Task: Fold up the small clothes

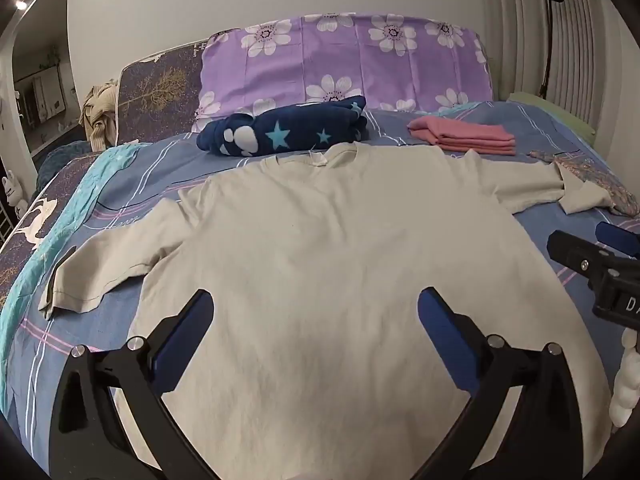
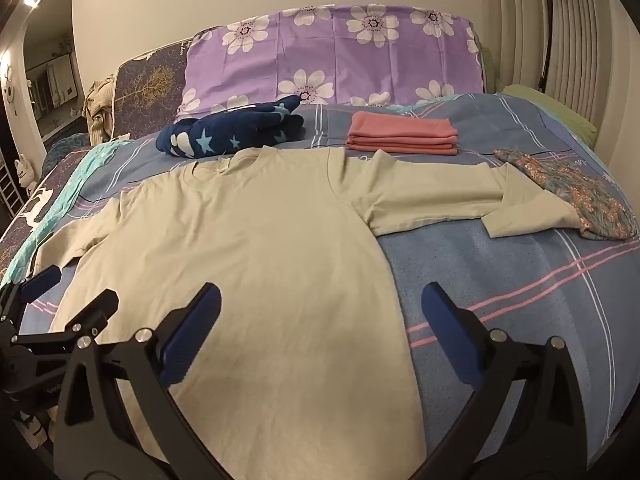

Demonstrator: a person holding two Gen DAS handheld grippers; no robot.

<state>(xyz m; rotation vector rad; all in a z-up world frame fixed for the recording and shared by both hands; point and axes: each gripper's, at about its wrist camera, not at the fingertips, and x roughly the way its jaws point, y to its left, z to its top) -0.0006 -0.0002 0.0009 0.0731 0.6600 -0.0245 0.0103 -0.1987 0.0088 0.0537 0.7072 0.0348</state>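
A beige long-sleeved shirt [image 1: 320, 256] lies spread flat on the bed, collar at the far side, both sleeves stretched out. My left gripper [image 1: 316, 300] hovers open over the shirt's lower body, nothing between its blue pads. My right gripper [image 2: 320, 296] is also open, above the shirt's [image 2: 248, 248] right hem edge where it meets the blue sheet. The right gripper's body [image 1: 592, 264] shows at the right edge of the left wrist view. In the right wrist view the left gripper's fingers [image 2: 52, 280] show at the left edge. The right sleeve [image 2: 440, 200] ends folded over near a floral cloth.
A folded pink garment [image 2: 402, 134] and a navy star-patterned bundle [image 2: 232, 130] lie beyond the collar. A floral patterned cloth [image 2: 580, 192] rests at the right. A purple flowered pillow [image 2: 332, 52] stands at the headboard. The bedsheet [image 2: 500, 288] is blue with pink stripes.
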